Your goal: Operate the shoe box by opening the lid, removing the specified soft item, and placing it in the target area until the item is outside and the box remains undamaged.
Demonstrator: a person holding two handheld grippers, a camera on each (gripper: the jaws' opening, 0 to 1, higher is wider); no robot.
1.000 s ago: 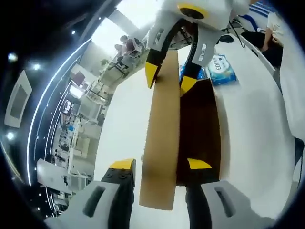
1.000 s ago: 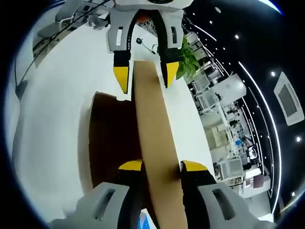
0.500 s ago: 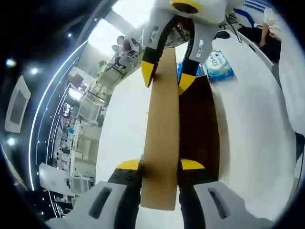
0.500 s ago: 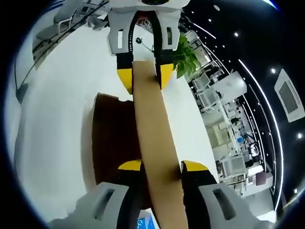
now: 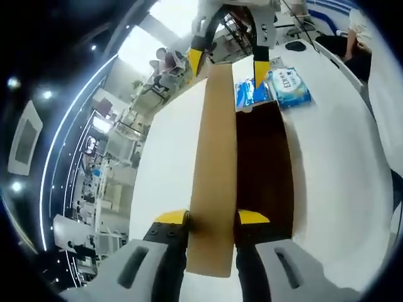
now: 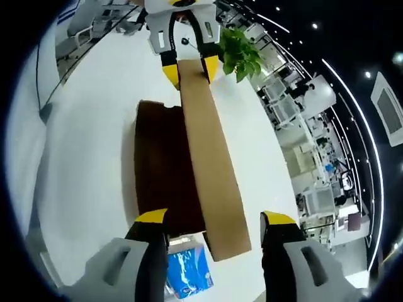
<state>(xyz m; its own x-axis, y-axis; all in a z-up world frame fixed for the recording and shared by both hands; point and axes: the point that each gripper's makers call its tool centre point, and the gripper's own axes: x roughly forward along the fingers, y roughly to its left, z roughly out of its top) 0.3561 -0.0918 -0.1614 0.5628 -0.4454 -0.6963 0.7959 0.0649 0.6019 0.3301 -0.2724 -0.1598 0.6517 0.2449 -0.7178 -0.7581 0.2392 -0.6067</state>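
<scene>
The shoe box (image 5: 263,165) lies on a white table, its inside dark brown, and I cannot make out what it holds. Its tan cardboard lid (image 5: 214,151) stands raised along one long side. My left gripper (image 5: 211,218) is shut on the lid's near end. At the far end my right gripper (image 5: 227,63) stands open, its tips clear of the lid. In the right gripper view the lid (image 6: 204,151) runs from the left gripper (image 6: 191,68), clamped on it, down toward my open right gripper (image 6: 215,219). The box (image 6: 165,170) lies left of the lid.
Two blue packs of wipes (image 5: 289,85) lie on the table (image 5: 340,145) past the box's far end; one blue pack (image 6: 186,274) shows by my right jaws. A green plant (image 6: 239,53) stands behind the left gripper. A person (image 5: 356,38) sits at the table's far side.
The left gripper closed onto the lid's end. The right gripper then opened, let go of the lid and drew back from it.
</scene>
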